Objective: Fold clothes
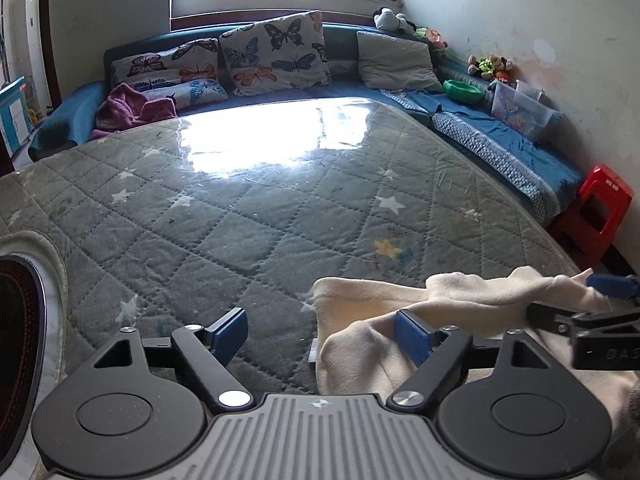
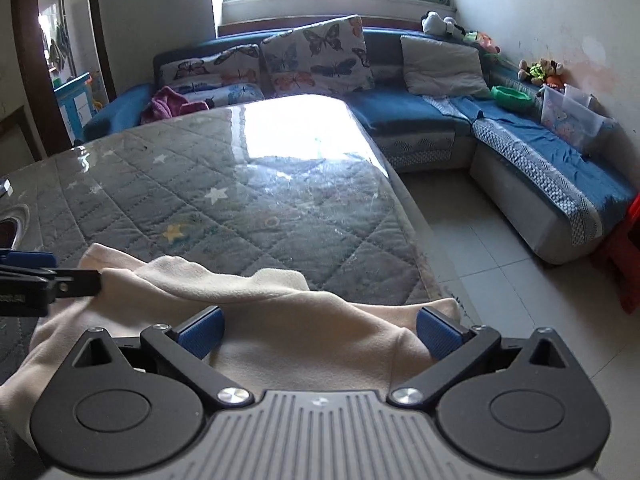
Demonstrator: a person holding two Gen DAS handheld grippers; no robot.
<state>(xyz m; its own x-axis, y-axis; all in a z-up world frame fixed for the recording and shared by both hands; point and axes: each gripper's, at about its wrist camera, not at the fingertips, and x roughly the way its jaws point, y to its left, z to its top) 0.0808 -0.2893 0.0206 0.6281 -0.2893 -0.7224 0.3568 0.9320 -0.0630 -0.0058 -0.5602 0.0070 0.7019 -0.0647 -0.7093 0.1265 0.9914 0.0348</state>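
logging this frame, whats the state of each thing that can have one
left gripper: open, holding nothing
right gripper: open, over the garment
cream garment: crumpled, unfolded, at the table's near edge
table: covered by quilted mat under clear sheet

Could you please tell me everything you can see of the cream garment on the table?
The cream fleece-like garment lies rumpled at the near edge of the grey quilted star-print table cover, soft, thick and unfolded, with raised folds. The open right tongs straddle a hump of it, blue pads at either side. The open left tongs sit at its left edge, with one blue pad against the cloth.
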